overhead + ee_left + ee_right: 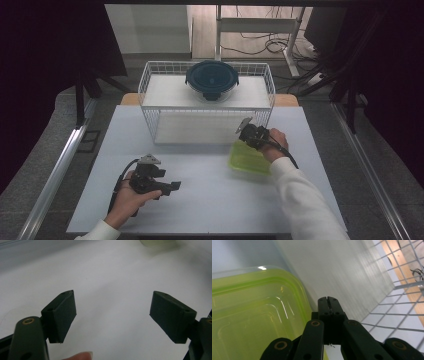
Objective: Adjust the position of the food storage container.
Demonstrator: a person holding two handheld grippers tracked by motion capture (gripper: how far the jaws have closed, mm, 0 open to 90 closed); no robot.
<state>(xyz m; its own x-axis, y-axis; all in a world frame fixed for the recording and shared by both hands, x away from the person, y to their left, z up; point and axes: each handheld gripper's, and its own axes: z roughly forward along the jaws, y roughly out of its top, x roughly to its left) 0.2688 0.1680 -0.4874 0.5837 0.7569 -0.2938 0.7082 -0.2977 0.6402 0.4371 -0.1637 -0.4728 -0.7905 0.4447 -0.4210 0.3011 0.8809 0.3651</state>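
Both grippers are at work: the right gripper (pixel 329 300), jaws pressed together, seems to clamp the green lid's (pixel 248 158) edge beside the wire rack (pixel 207 102), likely carrying it, while the left gripper (pixel 112 315) waits, jaws apart.

Your yellow-green container (pixel 248 159) is a translucent, rectangular plastic piece with rounded corners and stepped ridges moulded into its face. It sits tilted, one edge raised, on the right half of the white desk (pixel 200 200), just in front of the wire rack (pixel 150 90). On the rack's upper shelf you have a round container with a dark blue lid (pixel 212 79), level, with clip tabs around its rim.
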